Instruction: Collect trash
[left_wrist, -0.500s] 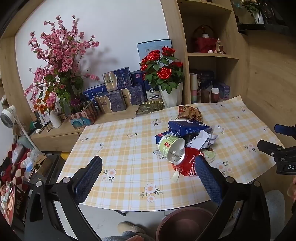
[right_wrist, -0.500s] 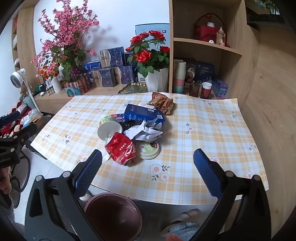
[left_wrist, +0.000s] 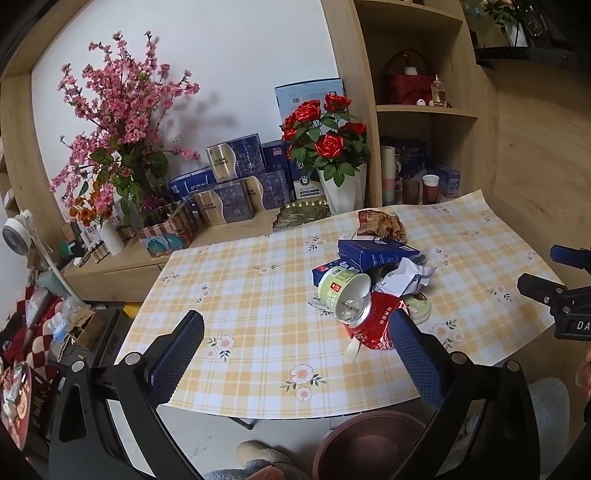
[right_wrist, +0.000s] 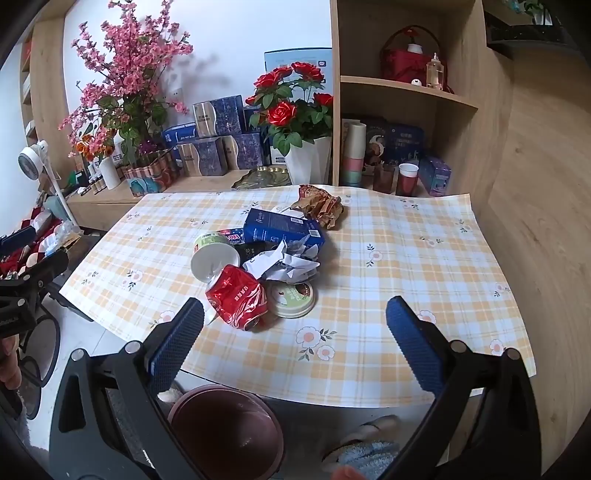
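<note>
A heap of trash lies on the checked tablecloth (right_wrist: 406, 258): a crushed red can (right_wrist: 236, 297) (left_wrist: 373, 325), a green paper cup on its side (right_wrist: 212, 254) (left_wrist: 341, 288), crumpled white paper (right_wrist: 284, 260) (left_wrist: 406, 277), a blue box (right_wrist: 282, 227) (left_wrist: 376, 253), a round lid (right_wrist: 291, 295) and a brown wrapper (right_wrist: 319, 205) (left_wrist: 380, 223). A dark red bin (right_wrist: 225, 428) (left_wrist: 369, 443) stands on the floor under the table's near edge. My left gripper (left_wrist: 295, 350) is open, near the front edge, left of the heap. My right gripper (right_wrist: 295, 343) is open, in front of the heap. Neither holds anything.
Behind the table a low wooden shelf carries pink blossoms (right_wrist: 125, 85), red roses in a white pot (right_wrist: 295, 122) and several blue boxes (right_wrist: 214, 147). A wooden cabinet with cups (right_wrist: 406, 177) stands at the back right. Slippered feet (right_wrist: 365, 446) show on the floor beside the bin.
</note>
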